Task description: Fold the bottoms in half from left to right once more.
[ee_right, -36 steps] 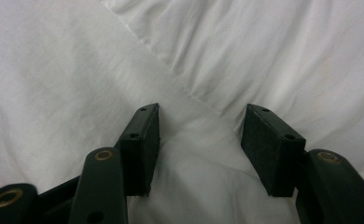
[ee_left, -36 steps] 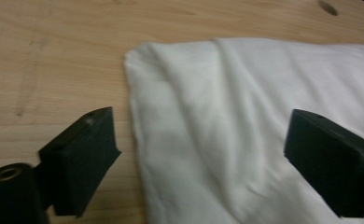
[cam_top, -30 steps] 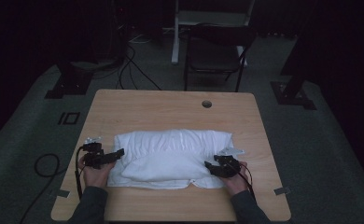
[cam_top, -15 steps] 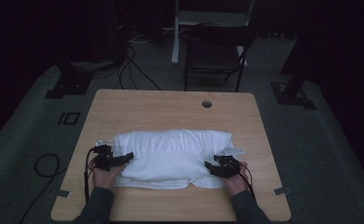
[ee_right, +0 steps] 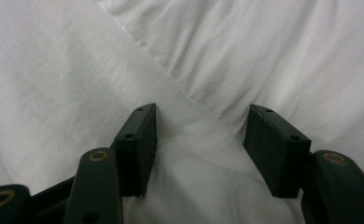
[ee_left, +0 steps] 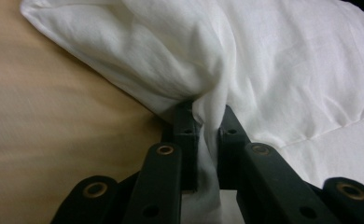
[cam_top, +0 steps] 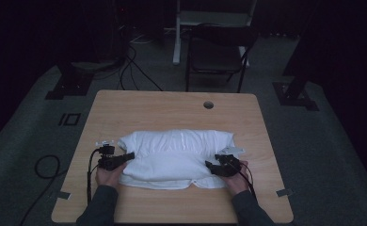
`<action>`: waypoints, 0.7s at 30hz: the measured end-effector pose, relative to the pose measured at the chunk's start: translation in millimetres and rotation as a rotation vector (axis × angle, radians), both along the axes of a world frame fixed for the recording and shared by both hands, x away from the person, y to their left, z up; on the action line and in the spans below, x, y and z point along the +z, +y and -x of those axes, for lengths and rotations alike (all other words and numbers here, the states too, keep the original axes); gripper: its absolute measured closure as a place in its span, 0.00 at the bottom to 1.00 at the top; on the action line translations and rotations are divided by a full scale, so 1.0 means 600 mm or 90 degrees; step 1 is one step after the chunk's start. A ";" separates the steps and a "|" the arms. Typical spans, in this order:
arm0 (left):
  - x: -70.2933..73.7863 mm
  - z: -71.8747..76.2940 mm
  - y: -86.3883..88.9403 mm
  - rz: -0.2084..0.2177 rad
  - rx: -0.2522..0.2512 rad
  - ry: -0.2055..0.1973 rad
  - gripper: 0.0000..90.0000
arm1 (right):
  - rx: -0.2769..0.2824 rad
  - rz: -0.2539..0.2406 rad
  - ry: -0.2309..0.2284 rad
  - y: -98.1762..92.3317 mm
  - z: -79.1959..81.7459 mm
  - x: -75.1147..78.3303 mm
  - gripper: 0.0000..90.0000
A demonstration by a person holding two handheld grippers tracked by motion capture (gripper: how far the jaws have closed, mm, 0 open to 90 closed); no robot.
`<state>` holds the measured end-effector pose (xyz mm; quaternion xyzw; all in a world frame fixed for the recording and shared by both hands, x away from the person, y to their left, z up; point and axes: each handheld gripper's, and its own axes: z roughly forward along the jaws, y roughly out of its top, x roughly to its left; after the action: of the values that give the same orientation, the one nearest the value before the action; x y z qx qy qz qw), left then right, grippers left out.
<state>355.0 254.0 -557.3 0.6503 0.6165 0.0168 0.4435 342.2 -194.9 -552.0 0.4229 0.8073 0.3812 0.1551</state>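
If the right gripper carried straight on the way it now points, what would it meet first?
Most likely the white cloth: the right gripper has its open jaws resting over its folds, with cloth directly ahead.

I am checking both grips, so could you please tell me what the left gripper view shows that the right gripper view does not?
Left gripper view: the left gripper, jaws just closed, pinches a gathered fold of the white cloth beside bare wooden table. Right gripper view: the right gripper stands open, a seam running between its jaws. Both share the cloth close up.
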 end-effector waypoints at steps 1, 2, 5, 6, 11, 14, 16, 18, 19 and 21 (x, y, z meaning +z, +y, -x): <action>0.002 -0.006 0.003 0.007 0.009 -0.003 0.92 | 0.000 0.000 0.000 0.000 -0.003 0.000 0.48; 0.004 -0.011 0.005 0.011 0.014 -0.006 0.93 | -0.003 0.000 0.001 0.002 -0.006 0.000 0.47; 0.015 -0.028 0.010 0.022 0.029 -0.020 0.93 | -0.007 0.006 0.003 0.007 -0.017 0.002 0.45; 0.018 -0.031 0.011 0.022 0.030 -0.025 0.93 | -0.010 0.009 0.004 0.009 -0.020 0.004 0.45; 0.038 -0.039 0.015 0.021 0.029 -0.048 0.93 | -0.020 -0.005 -0.033 0.019 -0.021 0.032 0.49; 0.053 -0.035 0.013 0.027 0.020 -0.073 0.93 | -0.014 -0.019 -0.054 0.030 -0.022 0.049 0.50; 0.063 -0.032 0.011 0.027 0.014 -0.085 0.93 | -0.006 -0.029 -0.063 0.040 -0.023 0.059 0.50; 0.072 -0.031 0.008 0.025 0.011 -0.095 0.93 | 0.005 -0.033 -0.070 0.052 -0.025 0.066 0.50; 0.076 -0.031 0.006 0.026 0.009 -0.099 0.93 | 0.010 -0.036 -0.072 0.058 -0.028 0.069 0.50; 0.083 -0.030 0.004 0.027 0.007 -0.106 0.93 | 0.016 -0.039 -0.077 0.069 -0.032 0.072 0.50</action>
<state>373.0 256.1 -507.3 0.6338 0.5813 0.0602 0.5068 361.7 -153.6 -509.1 0.3933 0.7897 0.4326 0.1858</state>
